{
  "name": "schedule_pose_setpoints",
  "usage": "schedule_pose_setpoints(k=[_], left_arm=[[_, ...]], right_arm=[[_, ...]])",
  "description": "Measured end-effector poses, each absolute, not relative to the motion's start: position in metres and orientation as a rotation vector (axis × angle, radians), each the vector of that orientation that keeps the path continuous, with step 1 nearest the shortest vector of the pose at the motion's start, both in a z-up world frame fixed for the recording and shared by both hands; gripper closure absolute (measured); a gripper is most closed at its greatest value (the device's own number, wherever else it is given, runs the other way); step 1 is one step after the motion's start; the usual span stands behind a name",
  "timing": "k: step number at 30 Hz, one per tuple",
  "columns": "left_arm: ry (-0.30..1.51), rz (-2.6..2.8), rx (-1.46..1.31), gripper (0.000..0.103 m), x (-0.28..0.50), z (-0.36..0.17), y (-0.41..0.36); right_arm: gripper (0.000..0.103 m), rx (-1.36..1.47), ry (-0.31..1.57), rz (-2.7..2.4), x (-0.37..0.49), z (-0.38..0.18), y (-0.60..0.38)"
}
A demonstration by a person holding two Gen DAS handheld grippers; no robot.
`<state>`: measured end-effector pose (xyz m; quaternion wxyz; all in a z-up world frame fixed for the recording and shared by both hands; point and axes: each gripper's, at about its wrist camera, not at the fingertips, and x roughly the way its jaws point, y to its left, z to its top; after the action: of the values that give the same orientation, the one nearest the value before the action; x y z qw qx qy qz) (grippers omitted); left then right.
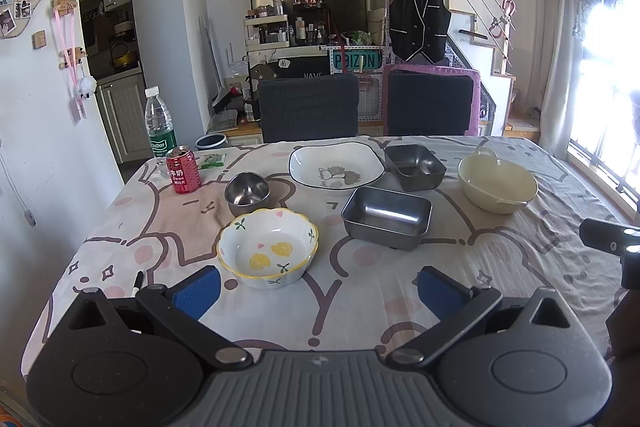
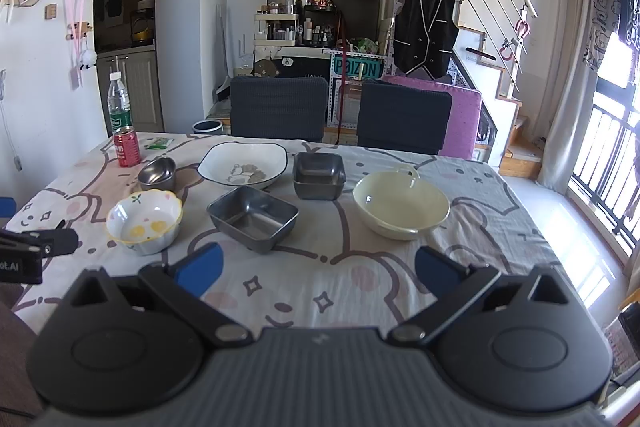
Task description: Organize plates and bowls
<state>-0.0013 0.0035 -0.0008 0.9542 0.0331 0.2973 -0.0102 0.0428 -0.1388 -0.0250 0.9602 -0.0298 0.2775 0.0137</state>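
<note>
Six dishes sit apart mid-frame on the tablecloth point(image 1: 400, 291); our left gripper point(image 1: 318, 287) and right gripper point(image 2: 318, 267) hover with jaws spread, empty. We judge the lemon bowl point(image 1: 267, 247) could chip if dropped into a steel tray point(image 1: 387, 217).

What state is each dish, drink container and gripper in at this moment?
Lemon-print bowl: upright, empty.
Round steel bowl: upright, empty.
White square plate: upright, empty.
Near steel tray: empty.
Far steel tray: empty.
Cream bowl: upright, empty.
Red can: upright.
Water bottle: upright, capped.
Left gripper: open, holding nothing.
Right gripper: open, holding nothing.
</note>
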Motion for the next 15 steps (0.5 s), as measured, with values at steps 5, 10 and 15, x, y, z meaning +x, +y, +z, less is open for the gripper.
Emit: schedule_pose_setpoints(k=[5, 10, 15], left_arm=[[0.605, -0.021, 0.067, 0.0, -0.0012, -0.0009, 0.0037], [0.605, -0.022, 0.068, 0.0, -0.0011, -0.0009, 0.0033], [0.605, -0.021, 0.068, 0.0, -0.0012, -0.0016, 0.0034]], right_arm=[[0.0, -0.06, 0.562, 0.027, 0.0427, -0.0251, -0.139], [0.0, -0.059, 0.562, 0.028, 0.0427, -0.0252, -0.139], [0.0, -0.059, 0.562, 0.028, 0.0427, -0.0252, -0.139]])
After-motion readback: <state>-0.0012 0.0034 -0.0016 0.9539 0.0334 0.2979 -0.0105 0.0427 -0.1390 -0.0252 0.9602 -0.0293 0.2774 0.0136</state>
